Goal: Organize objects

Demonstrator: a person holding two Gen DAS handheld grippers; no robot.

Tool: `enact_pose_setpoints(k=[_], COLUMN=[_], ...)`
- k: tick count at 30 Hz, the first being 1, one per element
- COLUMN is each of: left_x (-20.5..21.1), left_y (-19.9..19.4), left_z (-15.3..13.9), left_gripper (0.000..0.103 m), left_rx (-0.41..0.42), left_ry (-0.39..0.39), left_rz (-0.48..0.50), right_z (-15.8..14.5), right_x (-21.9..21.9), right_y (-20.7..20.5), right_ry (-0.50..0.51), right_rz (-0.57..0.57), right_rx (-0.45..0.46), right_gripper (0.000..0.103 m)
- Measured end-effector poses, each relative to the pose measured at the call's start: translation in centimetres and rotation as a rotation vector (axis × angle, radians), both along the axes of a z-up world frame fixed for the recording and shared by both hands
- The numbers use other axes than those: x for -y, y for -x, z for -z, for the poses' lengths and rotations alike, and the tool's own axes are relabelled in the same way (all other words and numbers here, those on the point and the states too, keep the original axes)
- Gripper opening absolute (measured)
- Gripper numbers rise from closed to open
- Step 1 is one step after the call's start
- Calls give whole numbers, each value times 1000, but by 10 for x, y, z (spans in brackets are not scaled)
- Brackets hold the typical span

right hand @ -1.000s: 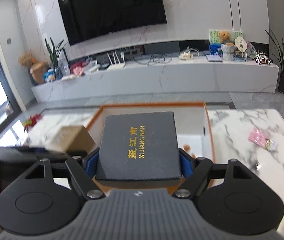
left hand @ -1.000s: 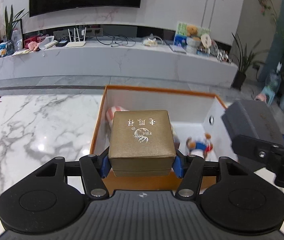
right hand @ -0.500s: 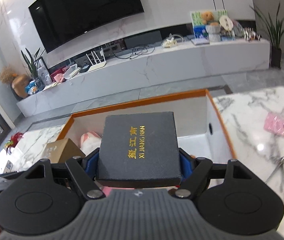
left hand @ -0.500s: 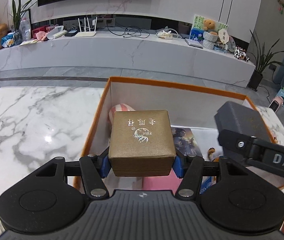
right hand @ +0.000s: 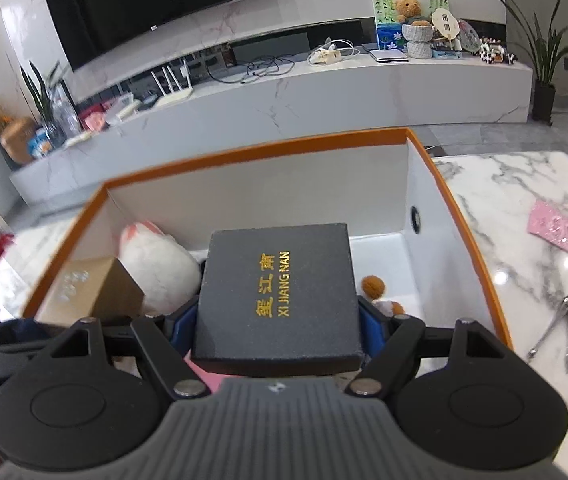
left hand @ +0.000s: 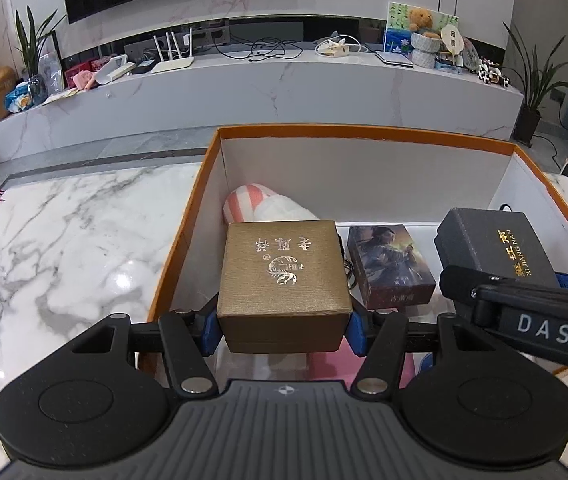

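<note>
My left gripper (left hand: 284,330) is shut on a gold box (left hand: 282,280) and holds it over the left part of a large orange-rimmed white box (left hand: 363,130). My right gripper (right hand: 276,334) is shut on a dark grey box lettered XI JIANG NAN (right hand: 278,288) and holds it over the same big box (right hand: 260,148). The dark box also shows at the right of the left wrist view (left hand: 491,244). The gold box also shows at the left of the right wrist view (right hand: 92,288).
Inside the big box lie a pink-and-white plush (left hand: 264,208), a picture-printed card box (left hand: 389,266) and a small bear doll (right hand: 375,292). On the marble table (right hand: 523,184) to the right lie a pink packet (right hand: 555,226) and metal tongs (right hand: 555,320).
Both grippers have moved forward and down over the big box, each still holding its small box. The big box's inside now fills more of both views.
</note>
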State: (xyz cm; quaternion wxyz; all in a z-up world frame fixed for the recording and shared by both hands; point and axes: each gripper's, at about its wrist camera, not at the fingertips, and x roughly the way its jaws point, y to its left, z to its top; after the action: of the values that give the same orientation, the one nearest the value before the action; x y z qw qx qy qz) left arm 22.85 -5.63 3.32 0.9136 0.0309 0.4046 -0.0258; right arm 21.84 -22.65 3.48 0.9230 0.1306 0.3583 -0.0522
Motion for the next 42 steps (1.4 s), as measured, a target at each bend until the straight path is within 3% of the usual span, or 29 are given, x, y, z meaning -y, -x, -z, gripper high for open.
enact_pose_setpoints(k=[9,26,30,38,42], left_x=[2,11,8,-2,1], left_y=[-2,-4,-4,-17,-20], left_z=[-1,5,3,13,17], left_gripper=[68,67,67,68,68], left_rx=[-11,-9,15,-39,-49], left_ry=[12,-69,-50,44,35], left_rz=[19,32,50,61,52], right_z=[7,7,6,8,13], right_x=[5,1,3,5,15], right_y=[-1,1,4,-3,-9], right_ry=[15,34,16,14,-51], right_rz=[7,-1,-5,-31,-19], right_rx=[-52,-85,-82,-95,-86], right_gripper=[78,78,78,78,79])
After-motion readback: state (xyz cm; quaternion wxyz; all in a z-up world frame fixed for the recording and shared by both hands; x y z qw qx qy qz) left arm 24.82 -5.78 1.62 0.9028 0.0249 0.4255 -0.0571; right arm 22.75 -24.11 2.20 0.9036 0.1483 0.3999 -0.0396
